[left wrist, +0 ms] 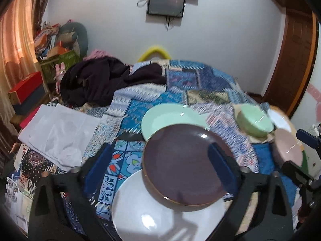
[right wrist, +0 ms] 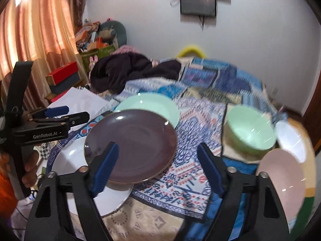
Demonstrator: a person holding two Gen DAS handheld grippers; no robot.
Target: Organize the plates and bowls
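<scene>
Three plates overlap on the patterned bedspread [left wrist: 200,98]: a mint plate [left wrist: 170,118] farthest, a dark purple plate [left wrist: 180,164] in the middle, and a white plate [left wrist: 160,217] nearest. The purple one rests partly on the white one. To the right stand a green bowl [left wrist: 254,122], a white bowl [left wrist: 280,118] and a pink bowl [left wrist: 289,148]. My left gripper [left wrist: 160,146] hovers open over the purple plate, gripping nothing. My right gripper [right wrist: 158,146] is open above the purple plate's [right wrist: 136,140] right rim and the cloth, with the green bowl [right wrist: 250,132] and pink bowl [right wrist: 280,178] to its right.
A heap of dark clothing [left wrist: 104,78] lies at the far side of the bed, and a folded white sheet [left wrist: 58,132] at the left. Red and grey boxes [left wrist: 26,90] and a cluttered crate stand by the curtain. A wooden door [left wrist: 295,60] is at the right.
</scene>
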